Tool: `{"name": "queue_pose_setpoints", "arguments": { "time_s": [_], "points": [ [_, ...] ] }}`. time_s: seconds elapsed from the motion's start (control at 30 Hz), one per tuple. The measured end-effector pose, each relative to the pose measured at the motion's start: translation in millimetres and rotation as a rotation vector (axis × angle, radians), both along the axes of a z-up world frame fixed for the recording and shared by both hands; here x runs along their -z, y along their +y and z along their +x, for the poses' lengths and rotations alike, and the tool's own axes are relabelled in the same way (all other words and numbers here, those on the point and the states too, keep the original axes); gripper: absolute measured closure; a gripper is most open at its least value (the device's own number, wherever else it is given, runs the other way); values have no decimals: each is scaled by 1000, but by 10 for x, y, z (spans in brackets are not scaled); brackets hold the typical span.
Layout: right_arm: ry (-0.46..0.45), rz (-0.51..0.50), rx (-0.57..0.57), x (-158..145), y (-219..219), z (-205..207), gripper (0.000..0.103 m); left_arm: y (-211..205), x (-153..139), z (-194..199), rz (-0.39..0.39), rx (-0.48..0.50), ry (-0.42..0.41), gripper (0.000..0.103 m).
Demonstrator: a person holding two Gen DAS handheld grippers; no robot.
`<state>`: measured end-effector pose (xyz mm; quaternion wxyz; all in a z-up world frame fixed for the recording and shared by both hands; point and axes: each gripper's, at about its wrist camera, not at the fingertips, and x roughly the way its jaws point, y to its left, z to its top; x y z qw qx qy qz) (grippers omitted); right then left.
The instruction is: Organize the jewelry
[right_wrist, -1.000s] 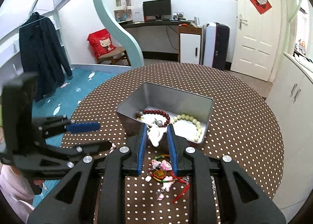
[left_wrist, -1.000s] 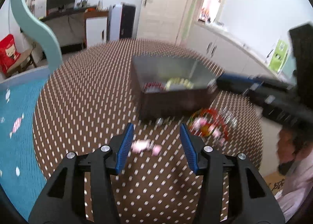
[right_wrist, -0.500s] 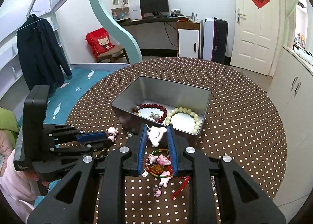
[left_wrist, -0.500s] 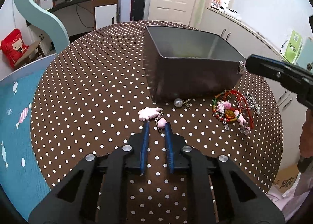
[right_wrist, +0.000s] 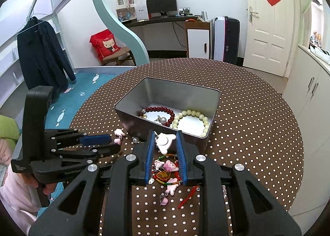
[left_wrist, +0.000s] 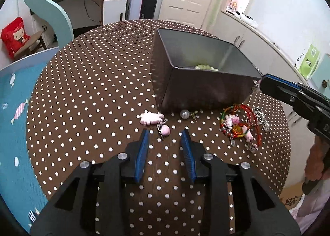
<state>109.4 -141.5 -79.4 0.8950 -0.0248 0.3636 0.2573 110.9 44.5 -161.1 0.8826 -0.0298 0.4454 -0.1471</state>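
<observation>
Polka-dotted tabletop (left_wrist: 86, 83): a pink charm (left_wrist: 154, 121) is laid crosswise before the tin (left_wrist: 206, 91) (left gripper (left_wrist: 165, 136) jaws opening, empty); a white charm (right_wrist: 165, 142) is clamped by the right gripper (right_wrist: 165, 140).

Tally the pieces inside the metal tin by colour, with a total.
Inside the tin, seen from the right wrist:
Dark red bead bracelet: 1
Pale green bead bracelet: 1
Silver pearl charm: 1
Total: 3
</observation>
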Motion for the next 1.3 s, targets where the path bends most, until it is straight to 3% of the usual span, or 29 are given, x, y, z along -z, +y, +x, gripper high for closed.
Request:
{"name": "queue_pose_setpoints", "arguments": {
  "time_s": [0.1, 0.13, 0.17, 0.5, 0.87, 1.13, 1.23, 1.3],
  "points": [
    [3, -1, 1, 6, -9, 8, 83, -44, -2, 35, 20, -8, -7, 72],
    [5, 1, 1, 12, -14, 11, 83, -55, -3, 42, 26, -13, -9, 87],
    [6, 1, 1, 15, -12, 15, 83, -75, 6, 55, 34, -10, -5, 91],
    [-13, 2, 4, -43, -59, 37, 83, 1, -177, -12, 26, -26, -58, 92],
    [-44, 4, 30, -143, -74, 177, 83, -28, -840, -88, 20, 0, -238, 91],
    [-43, -2, 29, -142, -18, 290, 83, -272, -989, 91, 6, 53, -277, 91],
    [-35, 1, 45, -130, -28, 325, 79, -361, -948, 202, 12, 52, -255, 91],
    [-43, -1, 51, -137, -47, 318, 68, -392, -913, 258, 15, 57, -236, 89]
  ]
}}
